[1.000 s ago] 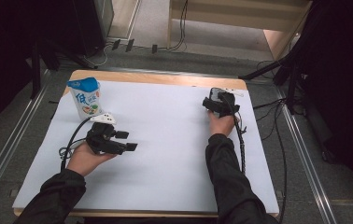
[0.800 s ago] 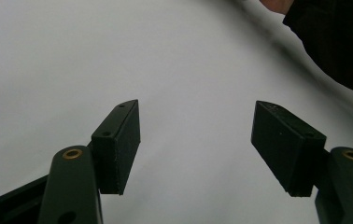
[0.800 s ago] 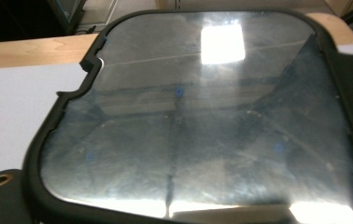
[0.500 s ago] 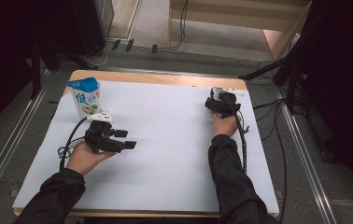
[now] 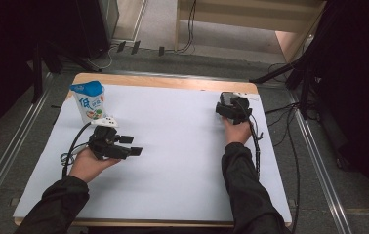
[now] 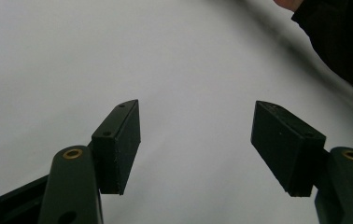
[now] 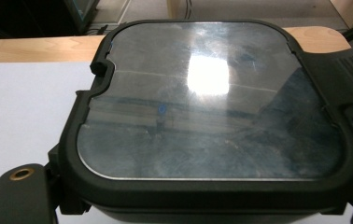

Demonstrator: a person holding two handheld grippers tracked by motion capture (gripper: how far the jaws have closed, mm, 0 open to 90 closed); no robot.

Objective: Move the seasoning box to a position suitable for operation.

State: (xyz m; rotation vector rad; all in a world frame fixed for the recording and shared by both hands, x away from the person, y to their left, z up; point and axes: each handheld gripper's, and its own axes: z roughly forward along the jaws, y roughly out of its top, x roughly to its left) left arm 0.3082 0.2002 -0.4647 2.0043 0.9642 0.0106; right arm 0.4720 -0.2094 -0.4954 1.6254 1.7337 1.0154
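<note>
Nearest, the left gripper [image 5: 133,145] hangs low over the white desk [image 5: 182,165], its jaws wide apart with nothing between them. A bit farther back on the left stands a blue and white carton [image 5: 91,102]. At the far right of the desk sits the black box [image 7: 212,102] with a shiny flat top. It lies between the jaws of the right gripper [image 5: 227,108], which have just been closing; I cannot tell if they press on it yet. The box looks hard and a bit heavy. Its top looks slippery and could scratch, so grab the black sides, low down
</note>
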